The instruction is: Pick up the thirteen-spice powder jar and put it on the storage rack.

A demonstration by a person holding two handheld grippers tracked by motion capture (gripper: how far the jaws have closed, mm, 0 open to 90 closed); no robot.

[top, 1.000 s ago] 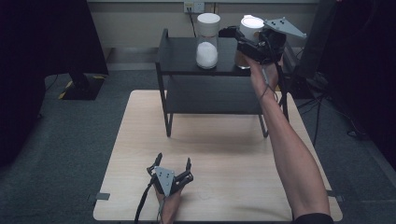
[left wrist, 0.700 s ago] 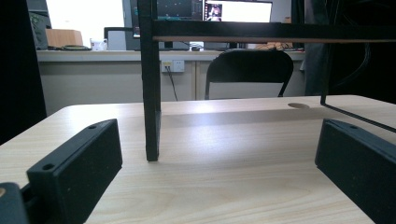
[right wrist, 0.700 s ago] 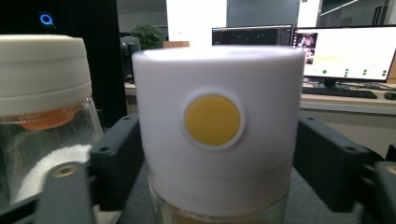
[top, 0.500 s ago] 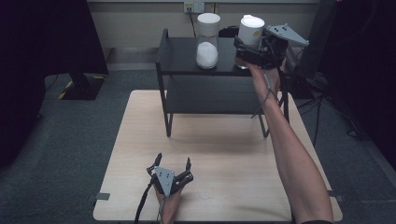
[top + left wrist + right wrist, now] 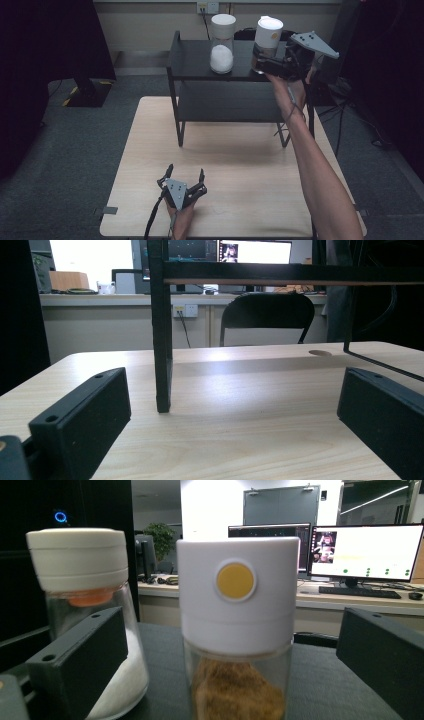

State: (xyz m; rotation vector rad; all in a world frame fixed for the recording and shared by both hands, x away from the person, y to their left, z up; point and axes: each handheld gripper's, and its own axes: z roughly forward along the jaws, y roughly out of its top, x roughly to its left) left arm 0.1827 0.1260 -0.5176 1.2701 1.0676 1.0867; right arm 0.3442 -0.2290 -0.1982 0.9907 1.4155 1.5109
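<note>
**Brown-powder jar set on the shelf, jaws spread around it**

Your right gripper [image 5: 265, 64] is up at the top of the black metal two-tier shelf [image 5: 195, 62], and its jaws have just been opening. In the right gripper view the two black pads stand wide on either side of the clear jar with the white cap and brown powder [image 5: 235, 630], with a gap on each side, so they no longer press on it. The jar stands upright on the top board, toward its right end, and seems to carry its own weight. Judging from that, the placing is done and what is left for you is to draw the gripper straight back off the jar without clipping it.

Your left gripper [image 5: 185, 179] rests low on the pale wooden table [image 5: 240, 165] near your edge. Its jaws are open with nothing between them, and they point at the shelf's front left leg [image 5: 161, 340].

Watch the neighbour: the clear jar with the white lid and white powder [image 5: 222, 44] stands just to the left of the brown one on the same board. The two are near each other but apart. Your left-hand pad sits in front of that white jar in the right gripper view, so a sideways swing could knock it. Pull back along the jaws' own line. The shelf's lower tier and the table under it are bare, so nothing blocks your arm below.
</note>
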